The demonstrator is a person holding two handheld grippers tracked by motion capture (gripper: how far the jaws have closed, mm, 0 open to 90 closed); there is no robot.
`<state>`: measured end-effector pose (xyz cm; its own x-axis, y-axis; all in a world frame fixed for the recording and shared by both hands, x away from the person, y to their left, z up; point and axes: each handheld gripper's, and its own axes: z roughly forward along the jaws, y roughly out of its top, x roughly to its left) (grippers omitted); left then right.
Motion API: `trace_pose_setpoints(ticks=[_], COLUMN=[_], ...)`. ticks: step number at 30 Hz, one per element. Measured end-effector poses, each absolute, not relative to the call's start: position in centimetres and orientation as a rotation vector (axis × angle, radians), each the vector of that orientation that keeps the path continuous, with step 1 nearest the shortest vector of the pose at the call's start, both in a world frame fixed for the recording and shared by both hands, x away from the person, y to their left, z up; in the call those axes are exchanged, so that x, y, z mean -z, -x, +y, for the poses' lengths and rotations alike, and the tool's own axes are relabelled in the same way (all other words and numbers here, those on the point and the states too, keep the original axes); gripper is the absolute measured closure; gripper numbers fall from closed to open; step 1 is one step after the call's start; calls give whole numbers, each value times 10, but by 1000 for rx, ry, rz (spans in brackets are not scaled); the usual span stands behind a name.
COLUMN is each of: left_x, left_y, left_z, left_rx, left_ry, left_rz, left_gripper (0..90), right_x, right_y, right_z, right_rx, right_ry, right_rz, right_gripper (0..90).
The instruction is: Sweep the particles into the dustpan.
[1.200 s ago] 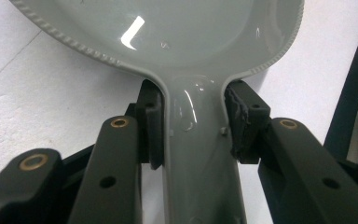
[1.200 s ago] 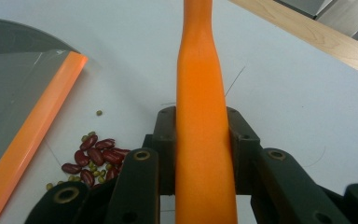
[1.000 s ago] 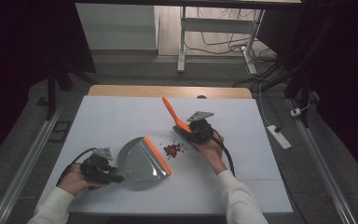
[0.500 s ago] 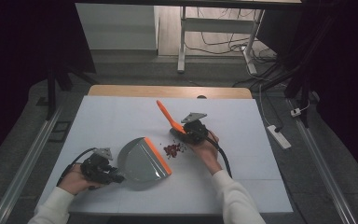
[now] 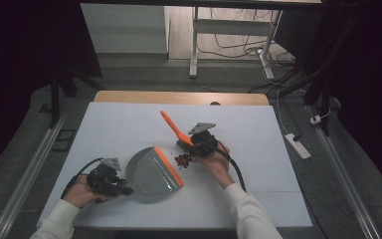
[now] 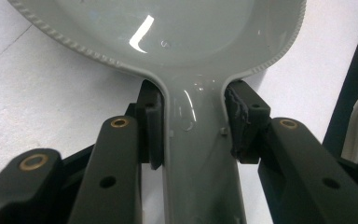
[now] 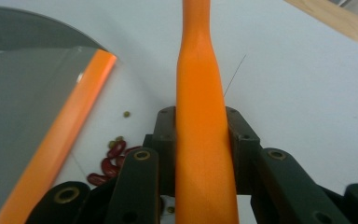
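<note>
Working at a white table (image 5: pixel 278 149) in a dim room with cables on the floor, we clamped our left gripper (image 5: pixel 110 180) on the grey dustpan (image 5: pixel 151 172) handle at lower left, its orange lip facing right. Our right gripper (image 5: pixel 201 142), at centre, gripped the orange brush (image 5: pixel 171 125) handle, which slanted toward upper left. Red beans (image 5: pixel 183 159) lay between lip and brush.

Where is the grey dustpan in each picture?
High view: the grey dustpan lies left of centre on the white table, its handle in the left gripper.
Left gripper view: its handle runs up the middle between the jaws and its pan spans the top.
Right gripper view: its pan fills the upper left.
Shared landmark: the dustpan's orange lip, seen in the high and right gripper views.
</note>
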<state>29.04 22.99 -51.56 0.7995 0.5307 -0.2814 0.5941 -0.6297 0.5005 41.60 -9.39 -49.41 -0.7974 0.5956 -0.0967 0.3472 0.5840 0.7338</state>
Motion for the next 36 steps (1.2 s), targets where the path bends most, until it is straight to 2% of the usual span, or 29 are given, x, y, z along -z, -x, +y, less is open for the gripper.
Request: trace_pose_setpoints(ticks=[36], left_x=[520], left_y=[-294], left_z=[228], left_rx=[192], left_ry=[-2391], left_rz=[855], left_gripper=[615], right_x=[496], right_y=[-399], right_z=[-68], right_rx=[-1071], right_ry=[-659], right_rz=[2546], right_gripper=[700])
